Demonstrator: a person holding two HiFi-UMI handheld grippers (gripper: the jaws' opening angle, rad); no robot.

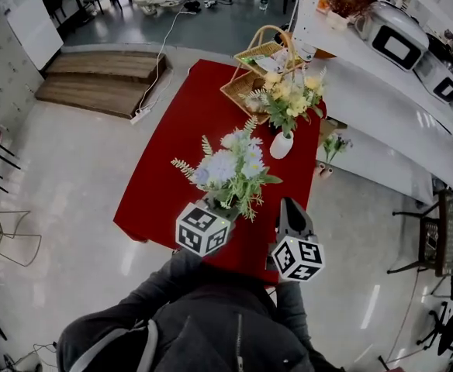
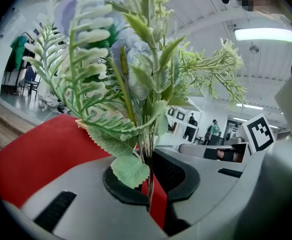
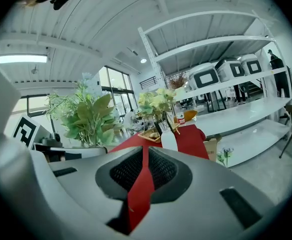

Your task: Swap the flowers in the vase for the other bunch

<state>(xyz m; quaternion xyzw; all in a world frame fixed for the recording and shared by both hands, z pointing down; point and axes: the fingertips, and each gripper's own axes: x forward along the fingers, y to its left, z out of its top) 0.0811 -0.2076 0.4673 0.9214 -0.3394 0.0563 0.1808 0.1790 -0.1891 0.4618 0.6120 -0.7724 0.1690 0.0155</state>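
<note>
A white vase (image 1: 281, 145) holding yellow flowers (image 1: 292, 95) stands near the right edge of the red table (image 1: 176, 161). My left gripper (image 1: 225, 206) is shut on the stems of a blue and lilac bunch (image 1: 230, 169), which it holds upright over the table's near end. In the left gripper view the stems (image 2: 147, 159) run down between the closed jaws of the left gripper (image 2: 148, 184). My right gripper (image 1: 291, 205) is beside it on the right, shut and holding nothing. The right gripper view shows the right gripper (image 3: 145, 166), the vase (image 3: 169, 139) ahead and the held bunch (image 3: 86, 116) at left.
A wicker basket (image 1: 257, 68) sits at the table's far end. White shelving (image 1: 397, 107) with boxes runs along the right. A small bunch of flowers (image 1: 331, 147) stands on the floor between table and shelf. A wooden platform (image 1: 102, 80) lies at far left.
</note>
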